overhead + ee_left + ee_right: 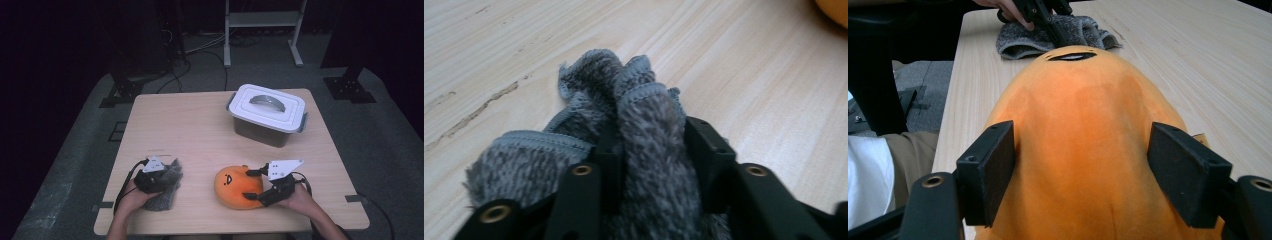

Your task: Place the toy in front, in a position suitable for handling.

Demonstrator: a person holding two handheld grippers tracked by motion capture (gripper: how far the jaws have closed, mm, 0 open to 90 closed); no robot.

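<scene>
From the high view, both things sit near the front edge of the desk (200, 125): the grey fuzzy cloth (167, 192) on the left under the left gripper (159, 175), the orange plush (239, 187) on the right with the right gripper (256, 186) around its side. The lidded white bin (267, 114) stands well apart at the back.

Left gripper view: the fingers (611, 160) are pinched in tight on a bunched fold of the cloth (649, 150). I'd say that's a decent bite, deep in the pile, not just the hem. Lift straight up so the rest doesn't drag.

Right gripper view: the fingers (990, 170) stand wide, one pad on each flank of the plush (1078, 140), touching or nearly so. Can't tell if they really squeeze yet. I'd close more before lifting, since soft stuffing gives and slips.
</scene>
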